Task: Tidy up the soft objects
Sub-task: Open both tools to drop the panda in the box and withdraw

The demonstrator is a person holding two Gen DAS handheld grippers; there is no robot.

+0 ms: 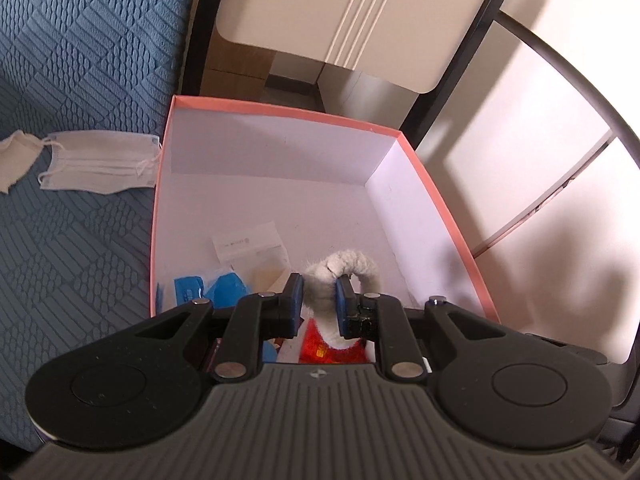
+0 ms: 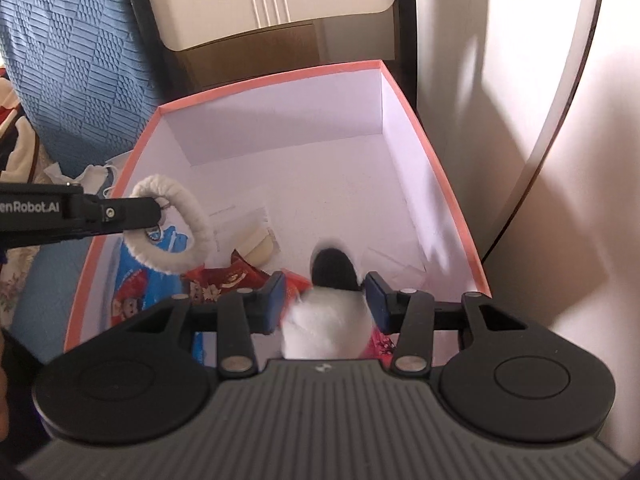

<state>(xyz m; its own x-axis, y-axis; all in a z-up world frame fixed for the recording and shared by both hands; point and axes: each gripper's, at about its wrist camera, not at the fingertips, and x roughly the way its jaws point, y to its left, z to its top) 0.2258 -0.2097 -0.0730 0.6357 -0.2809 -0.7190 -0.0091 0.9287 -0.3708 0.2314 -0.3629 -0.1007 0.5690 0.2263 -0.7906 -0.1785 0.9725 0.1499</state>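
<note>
On the far left of the left wrist view, one white pleated face mask (image 1: 100, 162) lies on the blue quilted cover (image 1: 72, 60), just beside the pink-rimmed cardboard box with white inside (image 1: 280, 114). A piece of white cloth (image 1: 14, 160) touches the left end of the mask.

The left gripper (image 1: 319, 300) hangs over the near end of the box. Its blue pads stand close together and pinch the white fluffy ring-shaped handle (image 1: 348, 264) of a soft item; below it a red part shows. In the right wrist view this same gripper (image 2: 154, 214) enters from the left edge and holds the ring (image 2: 176, 228) above the box.

The right gripper (image 2: 326, 302) is about half open, and between its two blue pads sits one white plush toy with a black patch (image 2: 328, 312), which both pads touch.

Inside the box (image 2: 452, 208) lie flat packets, blue (image 2: 132, 280) and red (image 2: 228, 280); I cannot count them surely. Only the left view shows the mask clearly; only the right view shows the plush toy.
</note>
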